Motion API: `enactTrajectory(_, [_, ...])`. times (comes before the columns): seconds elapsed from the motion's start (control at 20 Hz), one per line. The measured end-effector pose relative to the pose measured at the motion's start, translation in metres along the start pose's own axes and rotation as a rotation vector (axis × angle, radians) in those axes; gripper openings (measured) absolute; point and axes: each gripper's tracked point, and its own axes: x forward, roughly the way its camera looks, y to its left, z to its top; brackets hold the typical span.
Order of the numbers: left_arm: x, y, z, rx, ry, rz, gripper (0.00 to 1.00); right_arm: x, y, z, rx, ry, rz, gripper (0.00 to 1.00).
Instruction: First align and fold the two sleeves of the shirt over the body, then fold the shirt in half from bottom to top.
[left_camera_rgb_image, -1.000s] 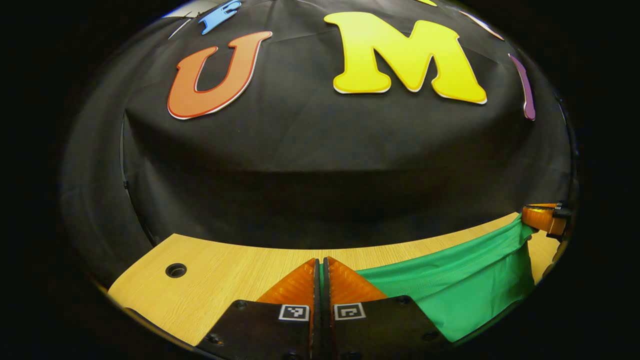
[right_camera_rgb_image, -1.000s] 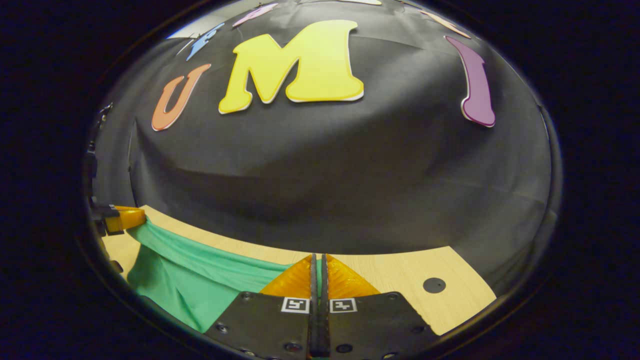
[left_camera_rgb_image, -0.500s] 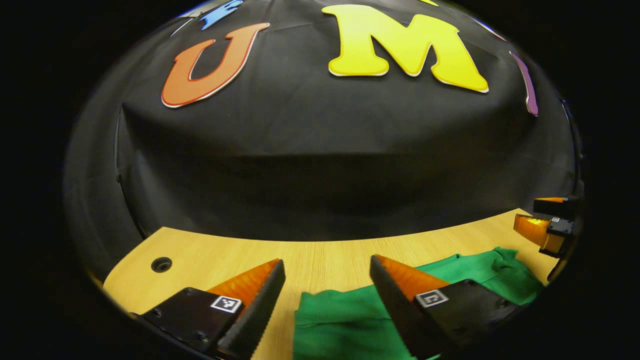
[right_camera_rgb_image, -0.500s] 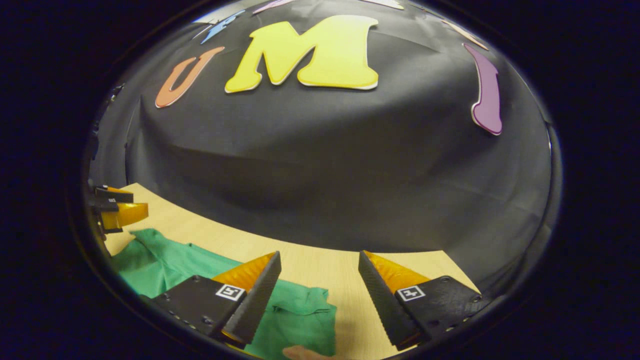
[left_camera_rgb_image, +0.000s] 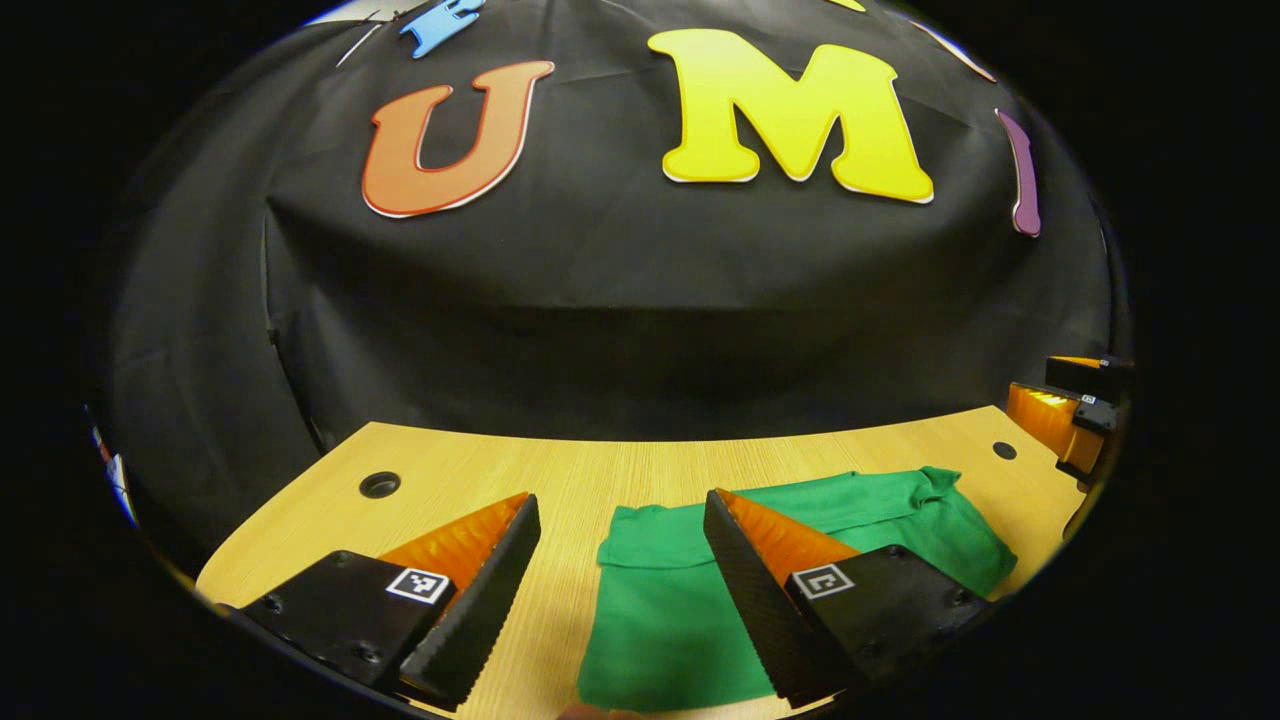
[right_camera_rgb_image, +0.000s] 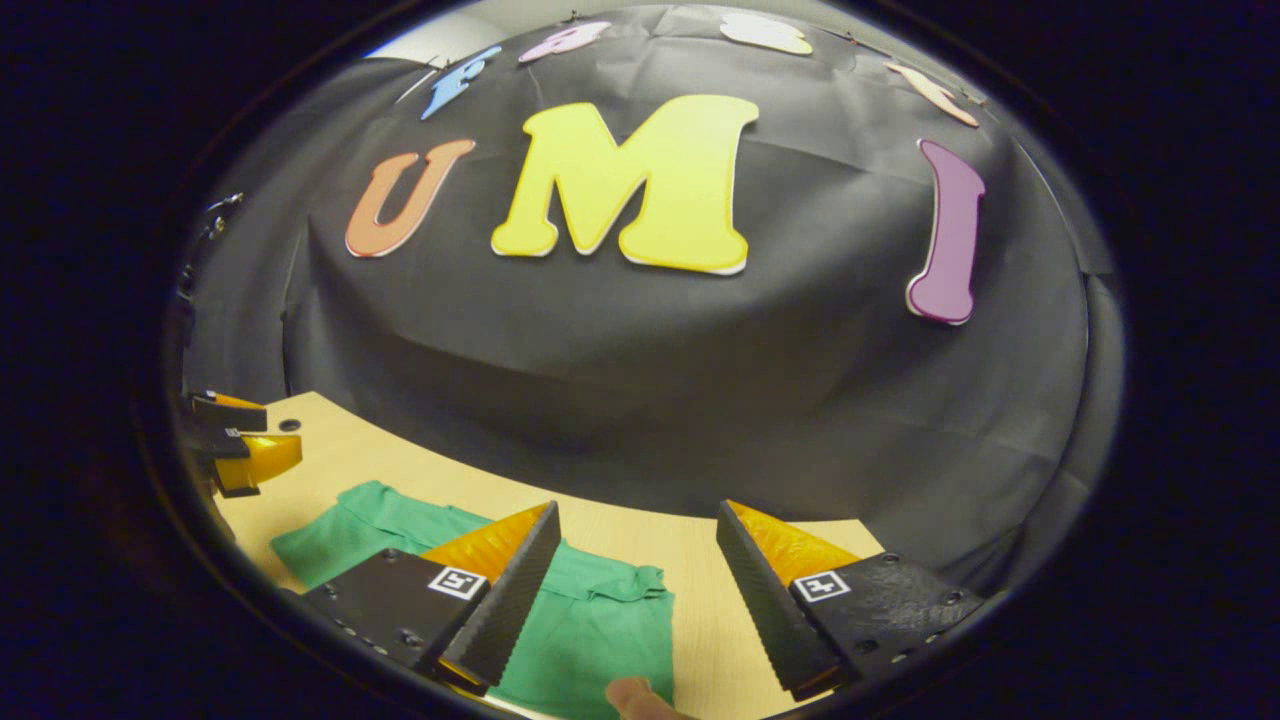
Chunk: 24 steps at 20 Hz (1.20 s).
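A green shirt (left_camera_rgb_image: 660, 610) lies folded flat on the wooden table (left_camera_rgb_image: 600, 470). In the left gripper view my left gripper (left_camera_rgb_image: 620, 500) stands open above the shirt's left edge, with nothing between its fingers. The right gripper (left_camera_rgb_image: 1060, 420) hovers at the far right, off the cloth. In the right gripper view the shirt (right_camera_rgb_image: 600, 620) lies at the lower left, partly under one finger. My right gripper (right_camera_rgb_image: 640, 508) is open over the shirt's right edge and holds nothing. The left gripper (right_camera_rgb_image: 240, 450) shows at the far left edge.
The table has a round hole near its left end (left_camera_rgb_image: 380, 485) and a smaller one at the right (left_camera_rgb_image: 1003, 450). The black cloth wall (left_camera_rgb_image: 640, 330) rises just behind the table's far edge. A person's fingertip (right_camera_rgb_image: 630, 695) pokes in at the bottom.
Both grippers were shut on the shirt's raised edge a second ago. They opened and let it go, and the shirt now lies folded on the table. Both grippers have drawn back slightly.
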Motion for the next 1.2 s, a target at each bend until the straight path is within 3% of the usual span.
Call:
enactTrajectory(0.4, [-0.135,0.005,0.023,0.036,-0.136,0.029,1.00,-0.130,0.007,0.054,0.025,-0.139,0.033,0.95])
enactTrajectory(0.65, [-0.223,-0.012,0.021,0.095,-0.198,0.059,1.00,-0.244,0.004,0.074,0.013,-0.271,0.039,0.95])
enactTrajectory(0.9, [-0.294,-0.053,-0.003,0.121,-0.212,-0.019,1.00,-0.362,-0.016,0.055,0.003,-0.287,0.021,0.96])
enactTrajectory(1.1, [-0.339,-0.042,-0.018,0.105,-0.232,0.050,1.00,-0.420,-0.015,0.021,0.010,-0.294,0.036,0.95])
enactTrajectory(1.2, [-0.359,-0.037,-0.019,0.068,-0.275,0.062,1.00,-0.438,-0.001,-0.002,0.062,-0.254,0.090,0.94])
